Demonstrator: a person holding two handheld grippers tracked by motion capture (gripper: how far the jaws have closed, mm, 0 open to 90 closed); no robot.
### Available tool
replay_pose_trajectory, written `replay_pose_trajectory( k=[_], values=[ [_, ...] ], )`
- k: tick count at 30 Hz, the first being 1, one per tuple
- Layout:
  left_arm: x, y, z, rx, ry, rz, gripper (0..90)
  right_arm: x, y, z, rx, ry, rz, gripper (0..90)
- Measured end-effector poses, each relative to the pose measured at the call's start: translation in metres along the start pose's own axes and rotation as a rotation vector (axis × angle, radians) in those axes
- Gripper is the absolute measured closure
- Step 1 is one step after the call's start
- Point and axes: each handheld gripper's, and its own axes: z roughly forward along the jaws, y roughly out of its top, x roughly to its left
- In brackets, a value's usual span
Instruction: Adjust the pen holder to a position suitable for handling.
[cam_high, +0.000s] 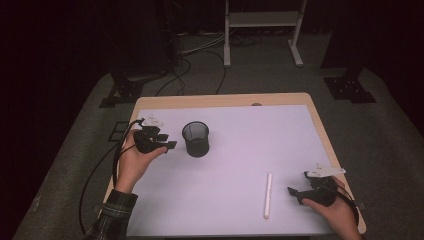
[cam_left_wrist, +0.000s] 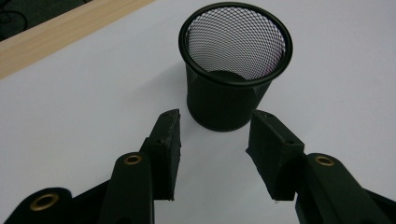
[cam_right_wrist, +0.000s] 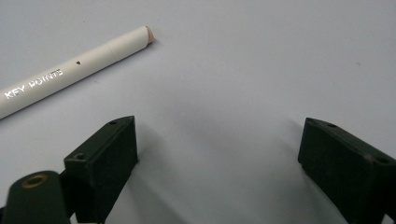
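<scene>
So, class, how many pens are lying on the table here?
1. The white pen lies on the mat near the front edge, just left of the right tool, apart from the empty mesh cup.

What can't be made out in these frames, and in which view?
- White pen, right gripper view: its far end is cut off by the left edge.
- Mesh pen cup, left gripper view: the near wall hides part of its floor.
- Pen lettering, high view: too small to read.
- Left gripper and right gripper, high view: dark and small, jaw gaps unclear there.
</scene>
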Motion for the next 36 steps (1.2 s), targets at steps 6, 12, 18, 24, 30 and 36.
replay_pose_trajectory(
  k=[6, 12, 18, 24, 30, 36],
  values=[
    [0.003, 0.011, 0.006, 0.004, -0.002, 0.003, 54.7, 0.0, 0.0, 0.0, 0.0, 0.0, 0.0, 10.7],
    [0.005, 0.027, 0.014, 0.011, -0.001, 0.02, 54.5, 0.0, 0.0, 0.0, 0.0, 0.0, 0.0, 10.7],
    [0.006, 0.039, 0.021, 0.011, 0.0, 0.022, 54.7, 0.0, 0.0, 0.0, -0.001, 0.0, 0.0, 10.7],
    [0.01, 0.052, 0.033, 0.022, 0.009, 0.024, 55.0, 0.0, 0.0, 0.0, 0.0, 0.001, 0.001, 10.7],
    [0.015, 0.056, 0.044, 0.037, 0.014, 0.019, 55.3, 0.0, 0.0, 0.0, 0.0, 0.0, 0.001, 10.7],
    [0.02, 0.056, 0.059, 0.064, 0.018, 0.012, 55.4, 0.0, 0.0, 0.0, 0.0, 0.001, 0.0, 10.7]
  ],
)
